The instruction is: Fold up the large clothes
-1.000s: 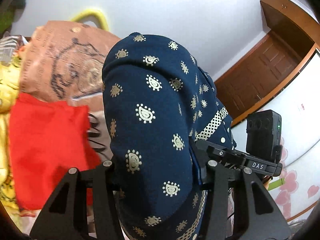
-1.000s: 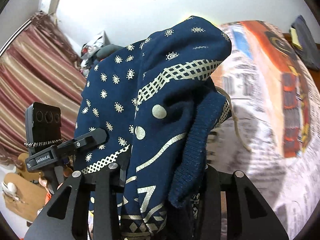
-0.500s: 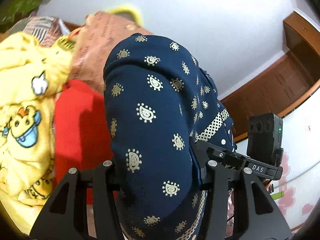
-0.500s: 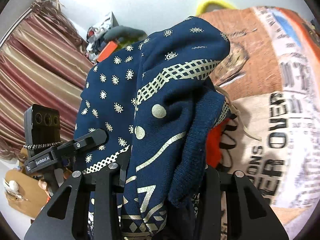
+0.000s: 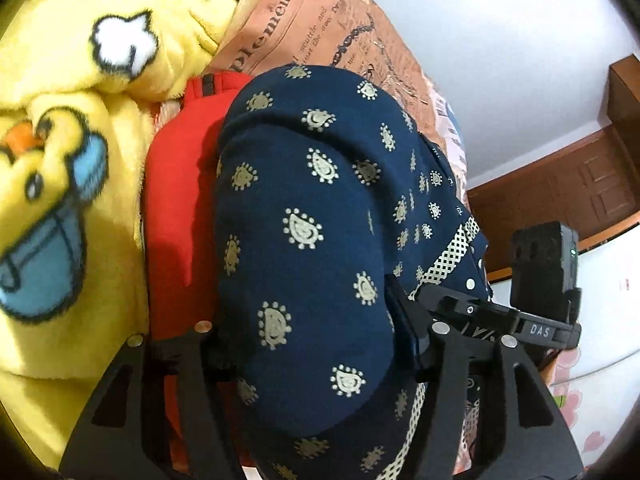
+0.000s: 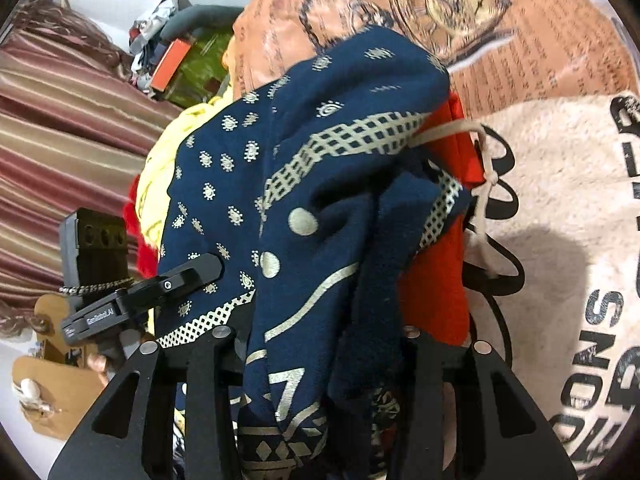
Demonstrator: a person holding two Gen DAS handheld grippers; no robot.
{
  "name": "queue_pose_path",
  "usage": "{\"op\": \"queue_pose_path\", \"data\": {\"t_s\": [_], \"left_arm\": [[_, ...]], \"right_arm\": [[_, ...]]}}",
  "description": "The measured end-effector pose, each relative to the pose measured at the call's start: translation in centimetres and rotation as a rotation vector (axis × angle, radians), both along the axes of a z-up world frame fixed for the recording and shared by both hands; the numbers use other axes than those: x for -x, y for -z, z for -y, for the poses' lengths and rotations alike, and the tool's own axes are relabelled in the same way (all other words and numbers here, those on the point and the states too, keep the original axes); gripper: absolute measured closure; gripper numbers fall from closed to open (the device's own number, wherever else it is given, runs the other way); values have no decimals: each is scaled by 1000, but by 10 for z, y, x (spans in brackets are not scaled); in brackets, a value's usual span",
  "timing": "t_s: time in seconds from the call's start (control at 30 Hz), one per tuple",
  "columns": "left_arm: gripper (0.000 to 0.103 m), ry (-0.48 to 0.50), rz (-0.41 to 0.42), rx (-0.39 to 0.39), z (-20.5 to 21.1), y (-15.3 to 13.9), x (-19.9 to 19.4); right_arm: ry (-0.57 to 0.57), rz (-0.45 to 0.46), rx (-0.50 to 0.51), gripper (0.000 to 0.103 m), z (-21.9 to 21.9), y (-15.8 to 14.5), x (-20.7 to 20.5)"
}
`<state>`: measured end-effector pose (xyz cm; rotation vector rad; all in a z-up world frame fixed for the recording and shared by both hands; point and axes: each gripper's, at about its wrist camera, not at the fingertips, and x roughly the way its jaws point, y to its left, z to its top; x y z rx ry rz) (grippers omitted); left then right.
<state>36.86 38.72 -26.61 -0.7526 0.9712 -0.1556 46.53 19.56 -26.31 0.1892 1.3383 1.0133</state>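
Both your left gripper (image 5: pixel 316 344) and right gripper (image 6: pixel 320 344) clamp the navy gold-printed knit garment (image 5: pixel 304 240), bunched directly above the red cloth (image 5: pixel 180 220).

The navy garment (image 5: pixel 304 240) is looking like soft matt knit cloth, its pale print (image 6: pixel 340 140) lying flat and slightly shiny. The left gripper (image 5: pixel 316 344) and right gripper (image 6: pixel 320 344) are showing matt black plastic with small metal pins. The yellow blanket (image 5: pixel 72 128) is looking fluffy, the red cloth (image 5: pixel 180 208) smooth, the cream rug (image 6: pixel 560 216) rough.
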Motion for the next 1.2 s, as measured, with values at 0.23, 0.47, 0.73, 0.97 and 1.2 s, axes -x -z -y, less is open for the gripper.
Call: {"op": "queue_pose_path", "data": {"t_s": [0.23, 0.47, 0.73, 0.97, 1.2], "left_arm": [[28, 16, -19, -227, 25, -23, 21], [24, -2, -30, -320, 32, -39, 61], [22, -20, -69, -441, 53, -44, 113], [22, -56, -5, -549, 78, -97, 132], [22, -109, 242, -646, 123, -195, 179]], "right_arm": [[-20, 158, 74, 51, 22, -26, 20], [-11, 315, 180, 41, 54, -36, 41], [22, 395, 231, 40, 86, -53, 65], [48, 496, 106, 40, 97, -114, 100], [103, 697, -49, 40, 113, -193, 161]]}}
